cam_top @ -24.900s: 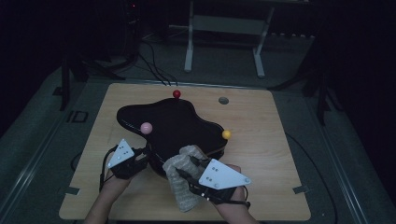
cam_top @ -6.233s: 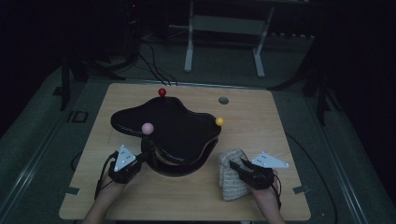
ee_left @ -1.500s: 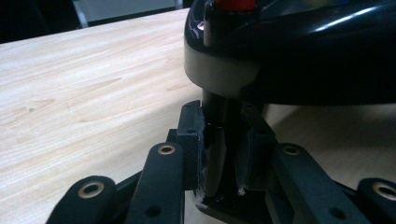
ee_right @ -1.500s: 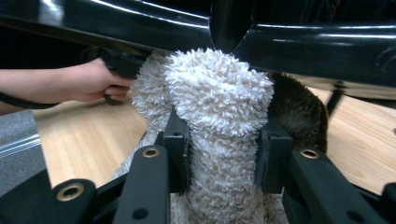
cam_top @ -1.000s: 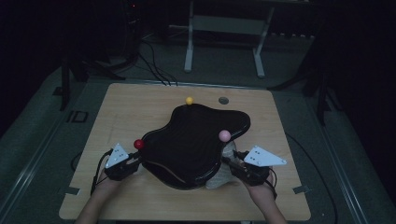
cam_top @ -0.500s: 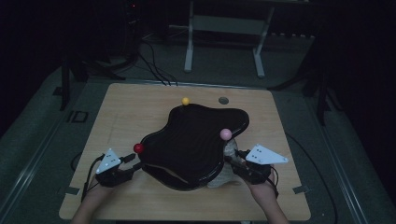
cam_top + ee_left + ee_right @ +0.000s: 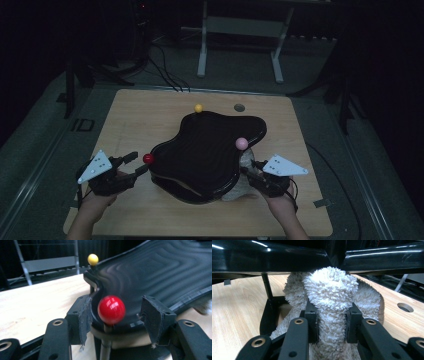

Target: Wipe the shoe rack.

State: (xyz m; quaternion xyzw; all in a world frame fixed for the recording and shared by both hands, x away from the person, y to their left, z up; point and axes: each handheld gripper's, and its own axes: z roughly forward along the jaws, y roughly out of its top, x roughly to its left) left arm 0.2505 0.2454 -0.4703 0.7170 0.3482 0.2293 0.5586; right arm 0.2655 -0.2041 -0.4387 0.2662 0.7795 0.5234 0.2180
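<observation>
Left gripper (image 7: 134, 162): my fingers have just been spreading; the red ball (image 7: 111, 309) sits between them, neither pad touching it.
Right gripper (image 7: 331, 322): my fingers pinch the white fluffy towel (image 7: 332, 290).
Towel: at the tray's near right edge, tucked partly under it, resting on the tabletop (image 7: 145, 115).
Black tray (image 7: 210, 150): mid-tabletop on its stand, with yellow ball (image 7: 198, 108) and pink ball (image 7: 241, 143) on its rim.

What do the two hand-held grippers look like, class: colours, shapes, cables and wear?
Both the left gripper and right gripper are black, each topped with a grey three-cornered plate and trailing a dark cable. Their jaws carry black pads with frayed edges. Forearms appear bare, without sleeves.
</observation>
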